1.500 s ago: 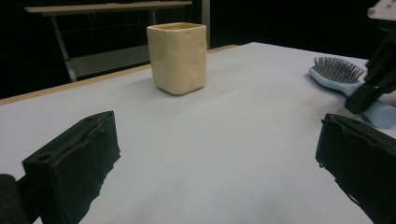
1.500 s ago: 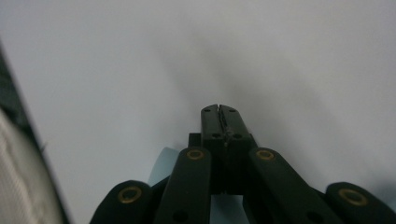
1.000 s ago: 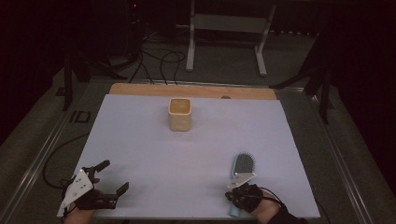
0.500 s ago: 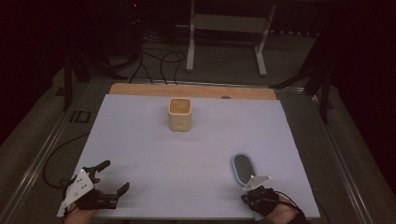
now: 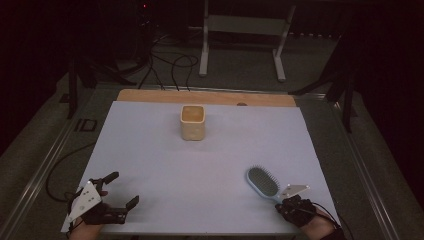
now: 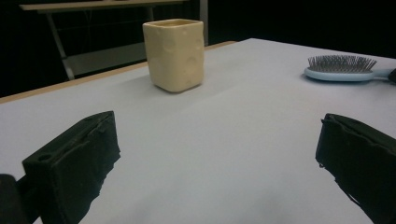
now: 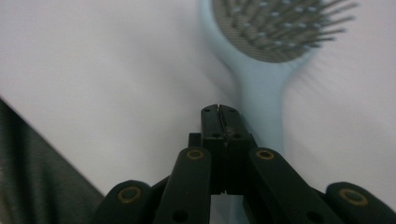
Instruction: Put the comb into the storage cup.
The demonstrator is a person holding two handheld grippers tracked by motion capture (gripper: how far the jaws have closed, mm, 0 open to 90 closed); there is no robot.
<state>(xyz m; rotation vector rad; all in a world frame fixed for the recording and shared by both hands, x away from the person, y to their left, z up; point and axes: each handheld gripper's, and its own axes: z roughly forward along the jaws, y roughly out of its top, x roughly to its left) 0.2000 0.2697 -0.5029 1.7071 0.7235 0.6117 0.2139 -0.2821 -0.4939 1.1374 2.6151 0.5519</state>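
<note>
Right gripper view looks along the brush (image 7: 261, 56), which lies flat on the desk (image 7: 116, 70) bristles up, its pale blue handle running back under the right claw (image 7: 219, 109); that claw is fully closed, its pads pressed together with nothing between them, above and just left of the handle. In the high view the brush (image 5: 263, 181) sits near the desk's front right corner, well apart from the cup (image 5: 193, 122), which stands upright toward the far edge. The left claw (image 5: 120, 189) rests by the front left corner, spread wide and empty. With the right claw closed, a push forward would likely nudge the handle and spin or slide the brush instead of gripping it; so near the corner, the brush could go off the edge. No brand, label or writing is readable on anything.
</note>
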